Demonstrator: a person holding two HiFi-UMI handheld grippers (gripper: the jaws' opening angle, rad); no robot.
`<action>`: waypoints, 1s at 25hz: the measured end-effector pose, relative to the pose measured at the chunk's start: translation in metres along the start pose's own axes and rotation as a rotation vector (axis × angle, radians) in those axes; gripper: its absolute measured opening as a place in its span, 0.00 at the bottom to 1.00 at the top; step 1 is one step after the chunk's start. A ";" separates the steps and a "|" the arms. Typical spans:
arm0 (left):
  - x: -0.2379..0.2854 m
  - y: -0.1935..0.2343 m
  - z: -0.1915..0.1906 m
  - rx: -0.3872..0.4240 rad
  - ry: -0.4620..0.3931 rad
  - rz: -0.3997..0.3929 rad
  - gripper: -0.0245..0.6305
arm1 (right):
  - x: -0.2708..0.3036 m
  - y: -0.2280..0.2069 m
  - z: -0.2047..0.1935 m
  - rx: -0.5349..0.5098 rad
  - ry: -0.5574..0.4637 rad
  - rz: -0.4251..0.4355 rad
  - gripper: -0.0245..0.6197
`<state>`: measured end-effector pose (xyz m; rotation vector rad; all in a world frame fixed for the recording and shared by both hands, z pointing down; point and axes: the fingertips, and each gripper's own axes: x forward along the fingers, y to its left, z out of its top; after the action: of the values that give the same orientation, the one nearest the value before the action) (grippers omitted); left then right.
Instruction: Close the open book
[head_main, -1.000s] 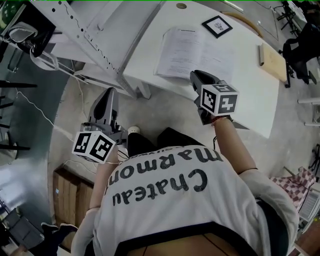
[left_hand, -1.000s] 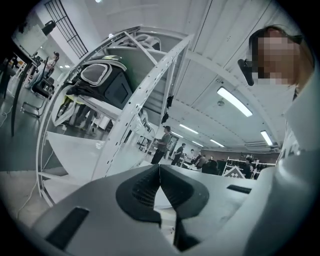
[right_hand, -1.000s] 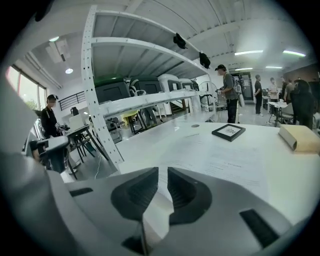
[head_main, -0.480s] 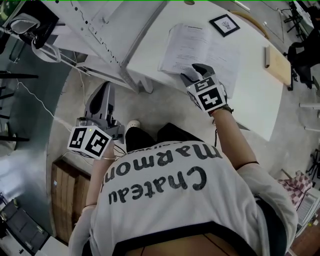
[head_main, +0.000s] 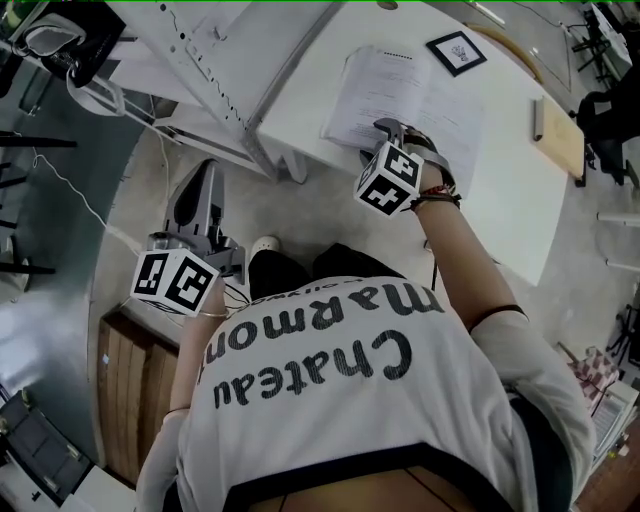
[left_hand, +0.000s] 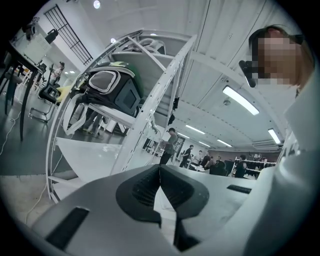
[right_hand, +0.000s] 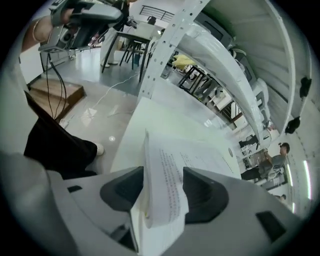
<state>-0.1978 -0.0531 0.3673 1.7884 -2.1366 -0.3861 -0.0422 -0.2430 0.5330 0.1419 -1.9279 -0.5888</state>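
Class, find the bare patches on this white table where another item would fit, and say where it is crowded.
Free: the white tabletop between the open paper book and the pale wooden board, toward the near edge. Crowded: the far end, where the black-framed picture sits close to the book.

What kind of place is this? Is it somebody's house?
Probably not a house: it looks like a big lab or workshop. There are long ceiling lights, a white metal frame, and people gathered far off.
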 end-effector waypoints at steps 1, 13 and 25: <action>0.000 0.000 0.000 -0.002 0.000 0.001 0.07 | 0.002 0.001 0.000 -0.026 0.010 -0.001 0.41; -0.003 -0.001 0.004 -0.005 -0.011 0.001 0.07 | 0.008 0.009 0.003 -0.156 0.048 0.004 0.43; -0.009 0.002 0.002 -0.016 -0.021 0.012 0.07 | 0.007 -0.003 0.007 -0.132 0.038 -0.057 0.36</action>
<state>-0.1991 -0.0437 0.3653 1.7692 -2.1515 -0.4193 -0.0521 -0.2457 0.5356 0.1232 -1.8467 -0.7441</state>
